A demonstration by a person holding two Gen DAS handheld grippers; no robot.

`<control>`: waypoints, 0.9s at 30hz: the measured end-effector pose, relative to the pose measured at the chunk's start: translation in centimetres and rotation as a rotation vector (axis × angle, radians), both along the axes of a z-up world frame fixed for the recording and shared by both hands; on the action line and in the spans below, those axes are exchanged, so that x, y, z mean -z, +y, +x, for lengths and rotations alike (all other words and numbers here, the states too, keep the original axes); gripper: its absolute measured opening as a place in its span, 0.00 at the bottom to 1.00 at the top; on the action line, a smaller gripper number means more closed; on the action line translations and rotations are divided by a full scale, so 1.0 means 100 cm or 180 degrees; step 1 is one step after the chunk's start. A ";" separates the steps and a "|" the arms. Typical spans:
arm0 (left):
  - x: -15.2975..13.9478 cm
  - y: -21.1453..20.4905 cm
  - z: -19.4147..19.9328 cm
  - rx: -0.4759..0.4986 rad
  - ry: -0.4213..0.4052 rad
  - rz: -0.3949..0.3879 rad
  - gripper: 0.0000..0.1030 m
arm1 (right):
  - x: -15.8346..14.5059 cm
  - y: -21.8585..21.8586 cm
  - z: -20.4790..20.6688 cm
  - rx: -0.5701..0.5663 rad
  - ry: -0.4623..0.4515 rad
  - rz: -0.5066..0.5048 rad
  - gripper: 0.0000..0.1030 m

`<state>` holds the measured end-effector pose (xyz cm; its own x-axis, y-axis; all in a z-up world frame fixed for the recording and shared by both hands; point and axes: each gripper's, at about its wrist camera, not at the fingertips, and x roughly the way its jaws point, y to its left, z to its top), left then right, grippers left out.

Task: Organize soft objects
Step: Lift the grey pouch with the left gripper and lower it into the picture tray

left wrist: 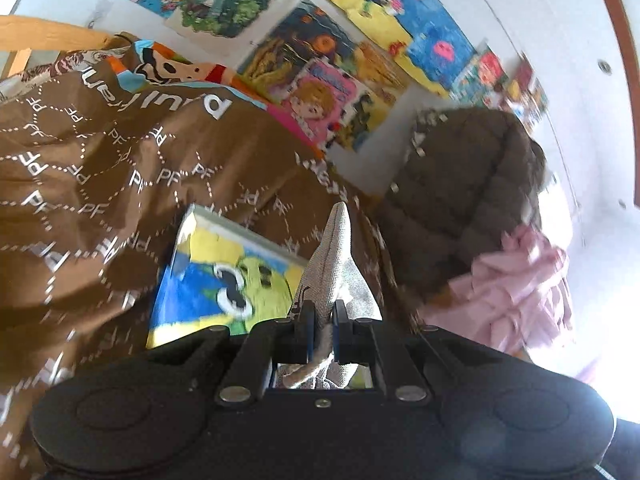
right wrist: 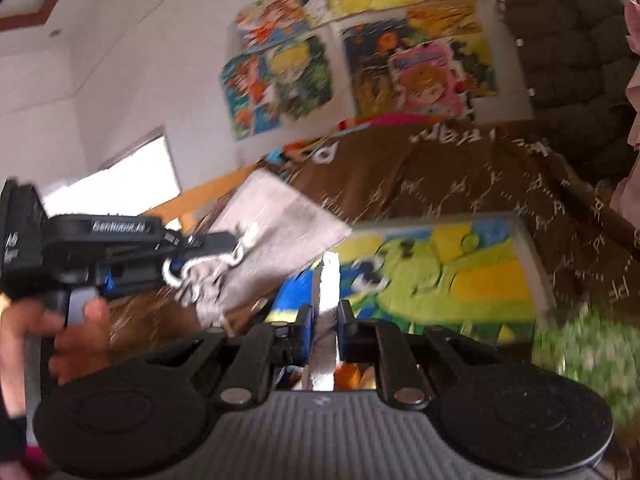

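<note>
Grey woven pouch (left wrist: 340, 276), pinched at its drawstring end, raised

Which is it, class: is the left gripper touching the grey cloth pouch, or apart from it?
Touching. In the left wrist view the left gripper has its jaws shut on the grey cloth pouch; the right wrist view also shows the pouch hanging from it.

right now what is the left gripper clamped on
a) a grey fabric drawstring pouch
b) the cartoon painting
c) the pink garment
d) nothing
a: the left gripper has its jaws shut on the grey fabric drawstring pouch, which sticks out past the fingers; the right wrist view shows the same pouch hanging from it above the cartoon painting.
</note>
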<state>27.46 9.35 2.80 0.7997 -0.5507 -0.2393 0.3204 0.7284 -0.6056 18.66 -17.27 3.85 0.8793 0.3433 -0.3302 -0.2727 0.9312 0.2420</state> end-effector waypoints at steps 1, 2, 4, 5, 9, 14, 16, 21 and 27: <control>0.002 -0.002 0.013 -0.0031 0.0015 -0.0051 0.08 | 0.000 -0.002 0.012 0.0045 -0.0002 0.0050 0.13; 0.004 -0.005 0.024 -0.0059 0.0027 -0.0074 0.08 | 0.002 -0.005 0.024 0.0084 -0.0007 0.0097 0.13; 0.010 -0.012 0.047 -0.0098 0.0053 -0.0041 0.08 | 0.007 -0.010 0.048 0.0180 0.0006 0.0195 0.13; 0.015 -0.016 0.060 -0.0124 0.0083 0.0008 0.08 | 0.013 -0.013 0.060 0.0231 0.0039 0.0260 0.13; 0.036 -0.025 0.100 -0.0195 0.0269 -0.0033 0.08 | 0.035 -0.027 0.100 0.0376 0.0218 0.0454 0.13; 0.063 -0.037 0.130 -0.0134 0.0441 0.0133 0.08 | 0.061 -0.034 0.132 0.0391 0.0388 0.0566 0.13; 0.074 -0.038 0.136 -0.0165 0.0516 0.0200 0.08 | 0.072 -0.033 0.140 0.0422 0.0487 0.0550 0.13; 0.090 -0.032 0.142 -0.0293 0.0545 0.0320 0.08 | 0.088 -0.030 0.143 0.0546 0.0592 0.0481 0.13; 0.095 -0.034 0.144 -0.0347 0.0567 0.0559 0.08 | 0.090 -0.031 0.146 0.0617 0.0632 0.0445 0.16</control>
<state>41.90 5.91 -6.73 0.7888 -0.4013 -0.4656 0.1341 0.8516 -0.5068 33.28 -20.33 -5.12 0.8558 0.2297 -0.4635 -0.0278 0.9152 0.4021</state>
